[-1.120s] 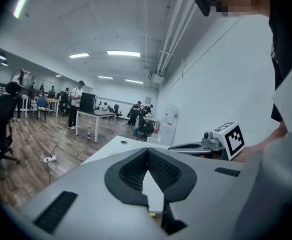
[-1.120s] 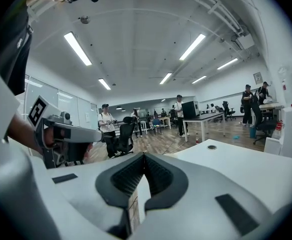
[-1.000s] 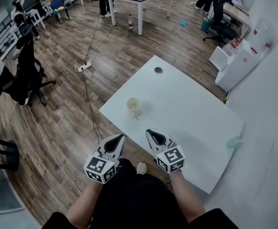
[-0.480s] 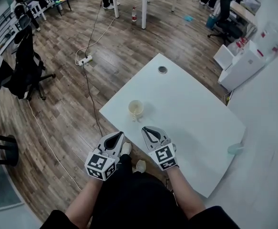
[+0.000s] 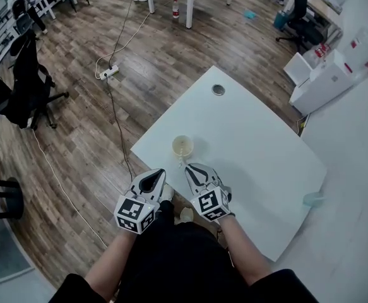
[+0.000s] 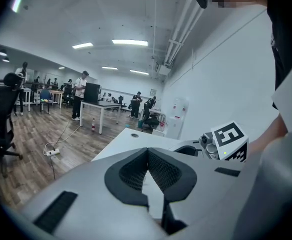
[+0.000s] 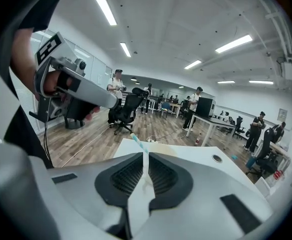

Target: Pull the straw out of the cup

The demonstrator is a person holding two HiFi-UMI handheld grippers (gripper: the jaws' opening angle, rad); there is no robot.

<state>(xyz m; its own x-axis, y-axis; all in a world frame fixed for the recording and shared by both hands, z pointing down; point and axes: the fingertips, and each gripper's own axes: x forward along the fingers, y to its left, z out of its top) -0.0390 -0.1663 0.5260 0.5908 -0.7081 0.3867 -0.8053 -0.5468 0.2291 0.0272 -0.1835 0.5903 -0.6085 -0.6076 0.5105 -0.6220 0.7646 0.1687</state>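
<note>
A clear cup (image 5: 182, 146) with pale yellow contents stands near the front left corner of the white table (image 5: 253, 144). Its teal-striped straw (image 7: 137, 145) leans out toward me. My right gripper (image 5: 189, 167) is just in front of the cup. In the right gripper view its jaws (image 7: 146, 157) stand a straw's width apart around the straw, whose tip sticks up above them. My left gripper (image 5: 160, 172) hangs off the table's front edge, left of the cup, and looks shut with nothing in it (image 6: 147, 151).
A small dark round disc (image 5: 218, 89) lies at the table's far corner and a pale teal object (image 5: 312, 199) sits at its right edge. A cable and power strip (image 5: 108, 73) run across the wooden floor to the left. White cabinets (image 5: 326, 81) stand at the right.
Both grippers have moved forward toward the cup. The right one has come from off the front edge up to the straw.
</note>
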